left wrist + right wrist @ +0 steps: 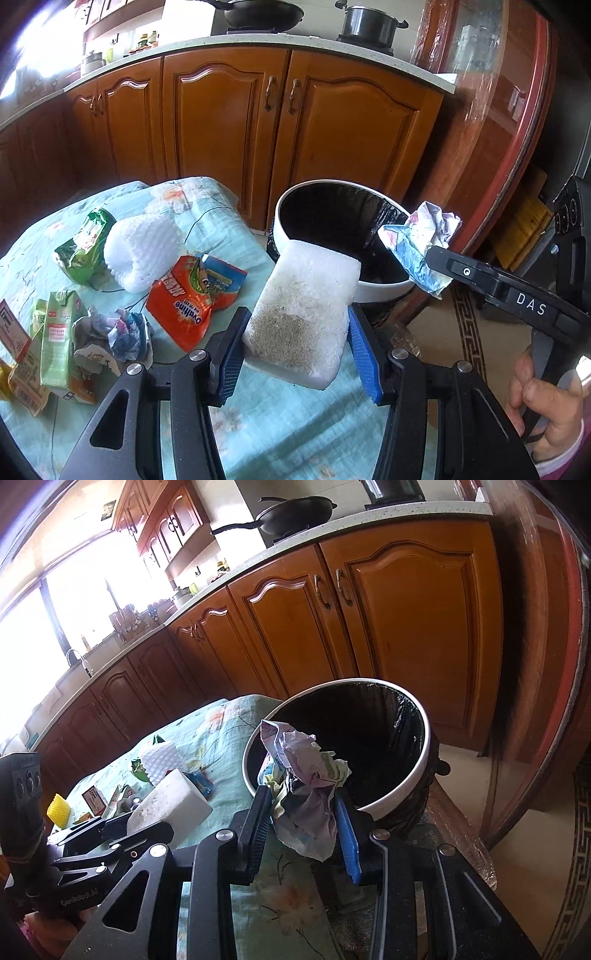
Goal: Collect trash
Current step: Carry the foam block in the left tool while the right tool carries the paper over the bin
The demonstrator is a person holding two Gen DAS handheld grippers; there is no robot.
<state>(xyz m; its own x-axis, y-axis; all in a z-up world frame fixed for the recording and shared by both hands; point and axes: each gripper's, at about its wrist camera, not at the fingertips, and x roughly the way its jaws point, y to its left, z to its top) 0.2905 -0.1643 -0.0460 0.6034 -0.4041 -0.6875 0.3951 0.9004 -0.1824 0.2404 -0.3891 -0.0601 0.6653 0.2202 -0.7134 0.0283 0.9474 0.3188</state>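
- We clamp the foam block in our left gripper, bin at one o'clock.
- Our right gripper pinches crumpled paper at the bin's rim.
- Only the left view shows the orange pouch.

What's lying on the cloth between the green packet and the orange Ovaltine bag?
A white foam net sleeve lies between the green packet and the orange Ovaltine bag. The left wrist view shows it plainly.

Cloth-covered table — scattered wrappers
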